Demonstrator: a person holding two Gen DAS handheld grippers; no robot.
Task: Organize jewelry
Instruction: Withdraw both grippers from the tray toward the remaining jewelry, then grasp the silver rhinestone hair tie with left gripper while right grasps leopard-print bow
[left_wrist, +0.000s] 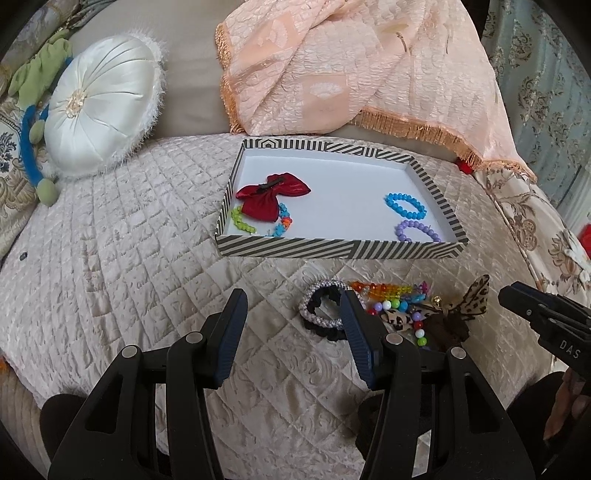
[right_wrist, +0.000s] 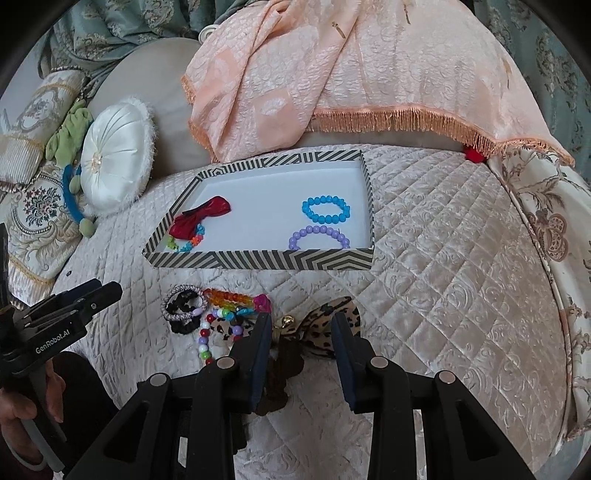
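Observation:
A striped tray (left_wrist: 332, 251) (right_wrist: 258, 260) on the quilted bed holds a red bow (left_wrist: 271, 195) (right_wrist: 199, 218) over a multicoloured bracelet (left_wrist: 282, 225), a blue bead bracelet (left_wrist: 393, 203) (right_wrist: 306, 210) and a purple one (left_wrist: 400, 230) (right_wrist: 295, 240). In front of it lies a pile: silver hair tie (left_wrist: 314, 295) (right_wrist: 184, 288), black scrunchie (right_wrist: 181, 325), orange beads (left_wrist: 384, 288) (right_wrist: 229, 297), bead string (right_wrist: 205, 343), leopard bow (left_wrist: 476, 295) (right_wrist: 321, 332). My left gripper (left_wrist: 293, 299) (right_wrist: 107, 291) is open over bare quilt, left of the pile. My right gripper (right_wrist: 301, 321) (left_wrist: 506, 295) stands open above the leopard bow.
A round white cushion (left_wrist: 99, 103) (right_wrist: 114, 158) and a green and blue soft toy (left_wrist: 33, 129) lie at the left. A peach fringed cloth (left_wrist: 351, 66) (right_wrist: 332, 74) hangs behind the tray. A hand (right_wrist: 22, 406) holds the left gripper's handle.

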